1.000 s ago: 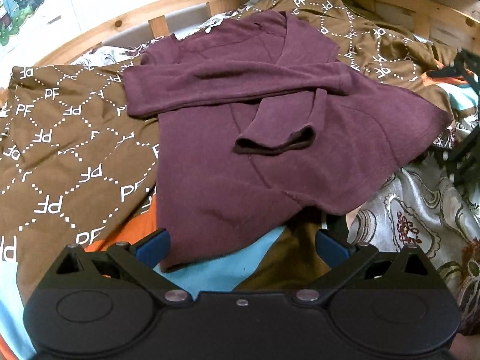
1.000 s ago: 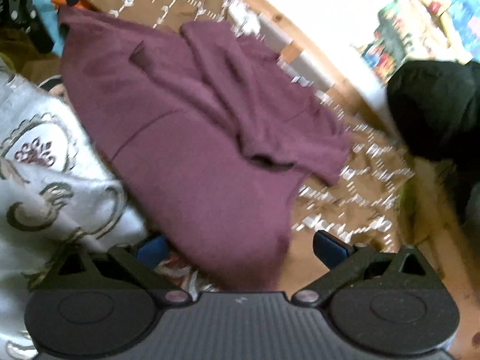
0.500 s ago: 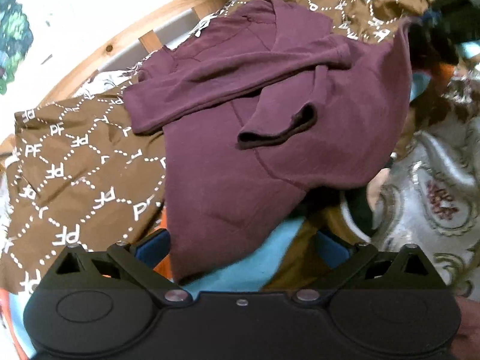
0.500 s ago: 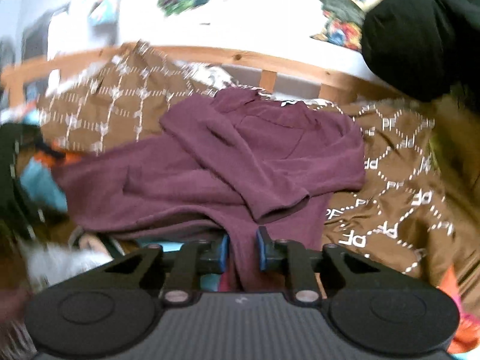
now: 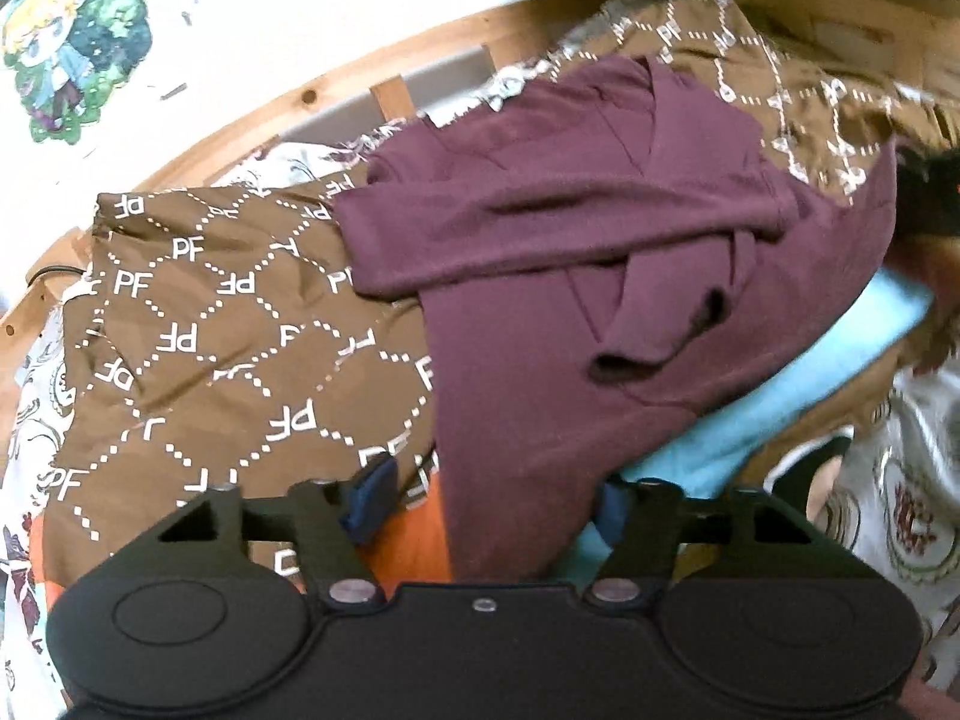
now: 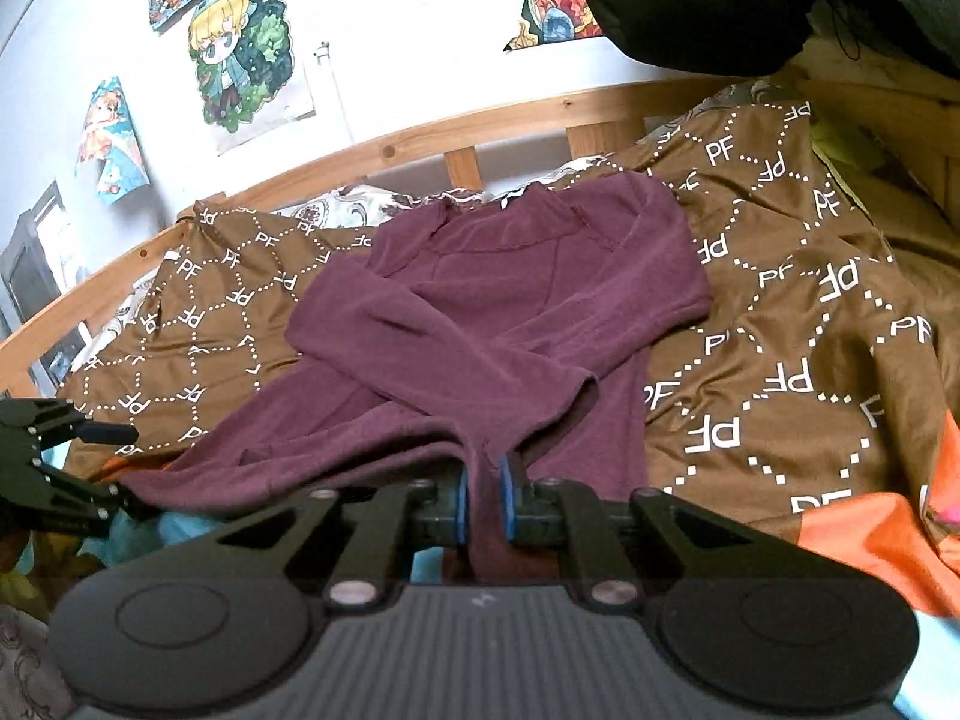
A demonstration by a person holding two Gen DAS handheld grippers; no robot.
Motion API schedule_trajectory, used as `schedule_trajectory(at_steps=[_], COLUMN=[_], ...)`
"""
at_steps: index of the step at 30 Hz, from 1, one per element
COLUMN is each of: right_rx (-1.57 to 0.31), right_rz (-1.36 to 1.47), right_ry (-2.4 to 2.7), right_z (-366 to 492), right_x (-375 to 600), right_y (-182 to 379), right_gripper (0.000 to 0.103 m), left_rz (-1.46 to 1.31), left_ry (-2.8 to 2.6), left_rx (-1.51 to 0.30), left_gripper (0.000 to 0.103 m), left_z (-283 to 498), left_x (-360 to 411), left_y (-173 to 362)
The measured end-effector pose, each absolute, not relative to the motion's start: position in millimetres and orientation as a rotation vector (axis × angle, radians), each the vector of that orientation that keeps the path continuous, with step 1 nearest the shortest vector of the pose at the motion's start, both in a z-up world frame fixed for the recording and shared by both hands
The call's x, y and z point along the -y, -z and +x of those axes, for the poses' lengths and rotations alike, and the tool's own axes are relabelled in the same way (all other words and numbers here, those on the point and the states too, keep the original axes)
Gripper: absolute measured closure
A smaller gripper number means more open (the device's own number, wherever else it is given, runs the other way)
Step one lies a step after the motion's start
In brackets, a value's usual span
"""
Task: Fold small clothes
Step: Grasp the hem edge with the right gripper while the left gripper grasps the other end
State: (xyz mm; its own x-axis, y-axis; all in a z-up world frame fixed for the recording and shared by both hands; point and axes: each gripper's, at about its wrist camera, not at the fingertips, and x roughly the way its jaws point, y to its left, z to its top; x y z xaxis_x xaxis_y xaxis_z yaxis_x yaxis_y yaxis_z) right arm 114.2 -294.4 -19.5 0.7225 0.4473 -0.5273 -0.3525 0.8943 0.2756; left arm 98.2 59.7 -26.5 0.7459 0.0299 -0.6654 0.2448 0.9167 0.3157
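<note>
A maroon long-sleeved top lies on the bed with both sleeves folded across its chest; it also shows in the right wrist view. My left gripper is open, its blue pads either side of the top's lower hem corner. My right gripper is shut on the other hem corner of the maroon top and holds it lifted. The left gripper also shows at the left edge of the right wrist view.
A brown blanket with white PF lettering covers the bed under the top. Orange and light blue cloth lie nearer me. A wooden bed rail runs along the wall. A black bundle hangs at the upper right.
My right gripper has closed on the top's hem corner and pulled it up. My left gripper has moved in over the other hem corner, still open.
</note>
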Motion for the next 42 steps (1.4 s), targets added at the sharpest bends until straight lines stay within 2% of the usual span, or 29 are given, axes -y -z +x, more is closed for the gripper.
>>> schedule_trajectory(at_steps=[1, 3, 4, 6, 9, 12, 16, 18, 22, 33, 42], right_rx=[-0.622, -0.618, -0.613, -0.610, -0.604, -0.599, -0.589, -0.588, -0.585, -0.463, -0.490], right_rz=[0.164, 0.160, 0.154, 0.139, 0.094, 0.048, -0.045, -0.103, -0.143, -0.134, -0.073], right_ry=[-0.442, -0.435, -0.436, -0.431, -0.418, -0.407, -0.384, -0.378, -0.396, -0.397, -0.474], right_z=[115, 112, 111, 109, 105, 102, 98, 94, 81, 3, -63], right_x=[295, 292, 291, 288, 283, 280, 273, 269, 268, 280, 288], right_y=[20, 19, 19, 19, 21, 22, 25, 27, 21, -50, -99], right_gripper=[0.091, 0.091, 0.091, 0.091, 0.090, 0.084, 0.070, 0.070, 0.097, 0.099, 0.099], left_rz=[0.392, 0.373, 0.364, 0.339, 0.315, 0.305, 0.301, 0.283, 0.217, 0.131, 0.171], left_ry=[0.119, 0.103, 0.092, 0.083, 0.078, 0.076, 0.070, 0.074, 0.127, 0.253, 0.383], left_rx=[-0.722, -0.717, -0.714, -0.711, -0.719, -0.718, -0.705, -0.697, -0.673, -0.561, -0.606], left_gripper=[0.049, 0.064, 0.068, 0.083, 0.091, 0.095, 0.097, 0.098, 0.099, 0.099, 0.099], left_z=[100, 104, 105, 110, 116, 120, 118, 115, 102, 18, -36], left_x=[-60, -60, -58, -58, -57, -57, -57, -57, -57, -88, -96], left_y=[24, 21, 20, 19, 18, 17, 16, 14, 5, -60, -94])
